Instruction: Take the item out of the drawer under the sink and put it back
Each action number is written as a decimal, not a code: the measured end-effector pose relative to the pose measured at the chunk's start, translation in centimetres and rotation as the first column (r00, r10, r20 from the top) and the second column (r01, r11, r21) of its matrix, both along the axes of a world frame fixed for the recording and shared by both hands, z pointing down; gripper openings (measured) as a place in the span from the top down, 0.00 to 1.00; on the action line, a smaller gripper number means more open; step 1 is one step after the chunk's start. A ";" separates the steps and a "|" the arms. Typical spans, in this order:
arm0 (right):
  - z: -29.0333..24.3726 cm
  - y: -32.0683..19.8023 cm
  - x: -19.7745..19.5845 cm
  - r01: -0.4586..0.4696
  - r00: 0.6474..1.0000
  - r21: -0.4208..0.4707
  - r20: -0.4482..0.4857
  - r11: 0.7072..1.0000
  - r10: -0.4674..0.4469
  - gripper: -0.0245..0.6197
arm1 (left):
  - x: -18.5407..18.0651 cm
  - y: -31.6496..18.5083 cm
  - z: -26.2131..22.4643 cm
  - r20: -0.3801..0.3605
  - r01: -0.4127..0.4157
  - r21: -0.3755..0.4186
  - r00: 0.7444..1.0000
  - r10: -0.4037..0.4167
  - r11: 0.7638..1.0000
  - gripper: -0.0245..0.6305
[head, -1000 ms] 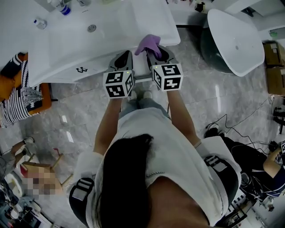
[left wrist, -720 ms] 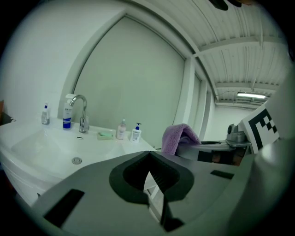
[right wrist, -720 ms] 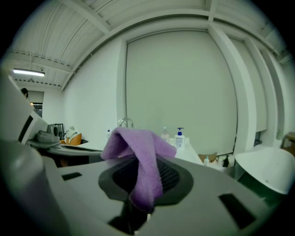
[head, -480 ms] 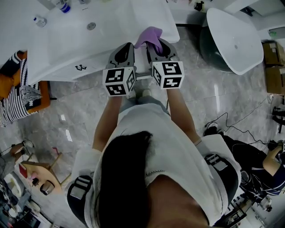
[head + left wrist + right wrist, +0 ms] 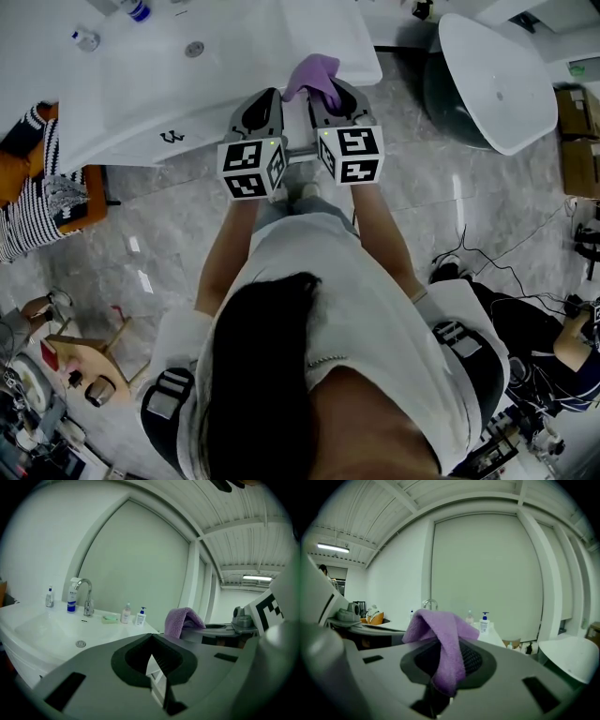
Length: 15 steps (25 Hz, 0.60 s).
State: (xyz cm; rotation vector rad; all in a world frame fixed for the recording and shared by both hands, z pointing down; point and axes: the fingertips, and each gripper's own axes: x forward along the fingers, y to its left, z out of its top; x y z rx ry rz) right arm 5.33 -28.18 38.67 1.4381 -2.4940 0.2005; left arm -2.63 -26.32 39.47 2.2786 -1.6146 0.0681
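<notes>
While the person stands bent over the front edge of the sink [image 5: 141,103], both forearms reach forward side by side, each ending in a marker cube [image 5: 250,171] on its gripper. Between the two cubes a short pale bar [image 5: 298,157] shows; it may be part of the cabinet below, but from above that cannot be settled.

Just past the cubes, the left gripper [image 5: 270,98] points across the sink rim with its jaws pressed together and nothing between them; its own view shows only a thin sliver of light where they meet [image 5: 153,662]. Close beside it, the right gripper [image 5: 323,94] pinches a purple cloth [image 5: 314,73]. In the right gripper view the cloth [image 5: 443,637] is caught low between the jaws [image 5: 440,677], rises out of them and folds over in a soft hump. So the cloth is out in the open, held above the sink's front edge and near its right-hand corner.

Farther on lies the white bowl with its drain [image 5: 194,49]. At the back stand the chrome faucet [image 5: 87,597], a blue-labelled bottle [image 5: 71,600], a soap dish [image 5: 110,618] and a pump bottle [image 5: 141,617]. Off to the right, well apart, sits a white oval tub [image 5: 497,84] on the grey marble floor [image 5: 169,234].
</notes>
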 end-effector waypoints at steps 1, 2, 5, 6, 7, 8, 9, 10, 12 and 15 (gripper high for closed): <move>0.0 0.0 -0.1 0.000 1.000 0.003 0.000 1.000 0.000 0.83 | -0.1 0.0 0.0 -0.001 0.003 0.001 1.000 -0.003 1.000 0.96; 0.0 0.1 -0.1 0.001 1.000 0.006 0.002 1.000 -0.001 0.83 | -0.2 0.1 0.1 -0.001 0.005 0.003 1.000 -0.005 1.000 0.96; -0.1 0.2 -0.4 0.005 1.000 0.014 0.002 1.000 -0.005 0.83 | -0.5 0.1 0.1 0.000 0.013 0.006 1.000 -0.013 1.000 0.96; -0.1 0.2 -0.5 0.007 1.000 0.014 -0.001 1.000 -0.007 0.83 | -0.6 0.0 0.1 -0.001 0.016 0.006 1.000 -0.016 1.000 0.96; -0.1 0.1 -0.6 0.006 1.000 0.013 -0.008 1.000 -0.006 0.83 | -0.7 -0.1 0.1 0.000 0.018 0.005 1.000 -0.018 1.000 0.96; -0.1 0.1 -0.7 0.005 1.000 0.012 -0.015 1.000 -0.005 0.83 | -0.8 -0.1 0.1 0.000 0.018 0.004 1.000 -0.018 1.000 0.96; 0.0 0.0 -0.7 0.005 1.000 0.011 -0.020 1.000 -0.004 0.83 | -0.9 -0.1 0.1 0.001 0.018 0.003 1.000 -0.018 1.000 0.96; -0.1 0.1 -0.8 0.005 1.000 0.011 -0.020 1.000 -0.005 0.83 | -0.9 -0.1 0.1 0.001 0.017 0.002 1.000 -0.017 1.000 0.96; -0.1 0.0 -0.9 0.007 1.000 0.015 -0.020 1.000 -0.007 0.83 | -1.0 -0.2 0.2 -0.009 0.018 -0.003 1.000 -0.018 1.000 0.96; -0.3 -0.1 -1.1 0.013 0.999 0.023 -0.030 1.000 -0.012 0.83 | -1.1 -0.4 0.1 -0.028 0.022 -0.011 0.999 -0.022 1.000 0.96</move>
